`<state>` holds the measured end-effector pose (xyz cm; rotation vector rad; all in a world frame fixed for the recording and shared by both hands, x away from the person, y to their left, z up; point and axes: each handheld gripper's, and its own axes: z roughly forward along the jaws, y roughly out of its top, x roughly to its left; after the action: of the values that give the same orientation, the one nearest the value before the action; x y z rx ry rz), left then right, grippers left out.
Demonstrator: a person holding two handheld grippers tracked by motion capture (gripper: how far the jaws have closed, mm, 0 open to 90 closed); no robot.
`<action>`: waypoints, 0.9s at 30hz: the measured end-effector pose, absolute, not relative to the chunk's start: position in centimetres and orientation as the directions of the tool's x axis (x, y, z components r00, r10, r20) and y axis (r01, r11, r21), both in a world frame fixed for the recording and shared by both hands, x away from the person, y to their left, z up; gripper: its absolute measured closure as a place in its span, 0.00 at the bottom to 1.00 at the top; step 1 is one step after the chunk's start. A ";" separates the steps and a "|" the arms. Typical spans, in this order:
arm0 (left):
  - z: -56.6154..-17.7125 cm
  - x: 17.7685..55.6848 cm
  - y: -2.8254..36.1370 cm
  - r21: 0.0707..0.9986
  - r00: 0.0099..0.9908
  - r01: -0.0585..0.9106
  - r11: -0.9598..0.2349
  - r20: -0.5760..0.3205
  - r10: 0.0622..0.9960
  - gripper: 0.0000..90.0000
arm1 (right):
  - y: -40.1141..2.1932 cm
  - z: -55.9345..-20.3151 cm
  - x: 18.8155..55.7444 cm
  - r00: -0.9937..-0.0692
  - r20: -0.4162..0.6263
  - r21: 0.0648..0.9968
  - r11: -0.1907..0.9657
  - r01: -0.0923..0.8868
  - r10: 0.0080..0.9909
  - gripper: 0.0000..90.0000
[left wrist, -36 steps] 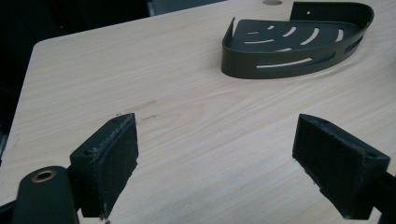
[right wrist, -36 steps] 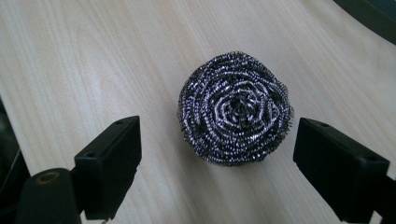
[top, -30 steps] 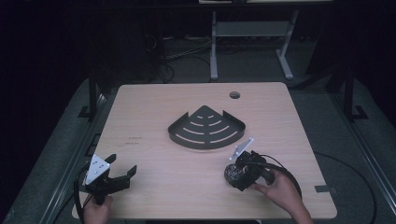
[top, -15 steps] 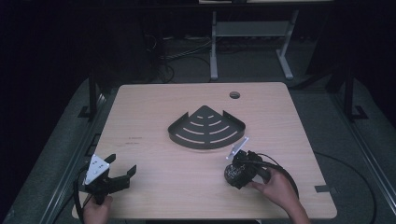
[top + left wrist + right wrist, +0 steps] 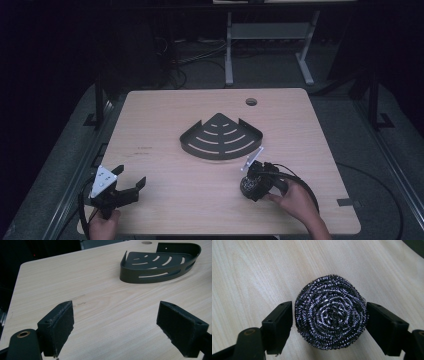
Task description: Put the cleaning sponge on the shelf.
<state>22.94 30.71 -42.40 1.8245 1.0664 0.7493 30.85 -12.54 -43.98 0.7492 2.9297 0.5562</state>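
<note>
A round steel wool scourer lies on the wooden table, near its front right. My right gripper points down at it. Its jaws have just been closing and both pads now touch the scourer's sides. From above, the scourer peeks out under the right gripper, just in front of a dark quarter-round slotted corner shelf. My left gripper rests at the front left, open, with bare table between its pads. The shelf lies farther off, ahead of the left gripper.
A round cable hole sits near the table's far edge. Behind the table stands a grey metal frame with cables on the dark floor. A black cable loops from the right gripper across the front right of the table.
The right gripper's jaws have narrowed around the scourer, and the hand has shifted slightly. The left gripper has stayed where it was.
</note>
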 end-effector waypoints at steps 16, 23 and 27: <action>-42.3 22.9 30.8 0.898 0.450 0.364 -0.248 0.064 0.891 0.15 | -12.3 -44.1 31.0 -0.881 0.030 0.348 0.821 0.452 0.472 0.34; -42.3 22.9 30.8 0.899 0.448 0.363 -0.245 0.062 0.892 0.15 | -12.4 -43.9 31.0 -0.884 0.039 0.351 0.822 0.448 0.466 0.37; -42.3 22.9 30.8 0.898 0.451 0.363 -0.247 0.063 0.890 0.15 | -12.3 -43.6 31.1 -0.888 0.041 0.359 0.822 0.442 0.459 0.37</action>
<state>22.93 30.80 -42.34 1.8148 1.0666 0.7470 31.06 -12.33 -43.62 0.7303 2.9534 0.5640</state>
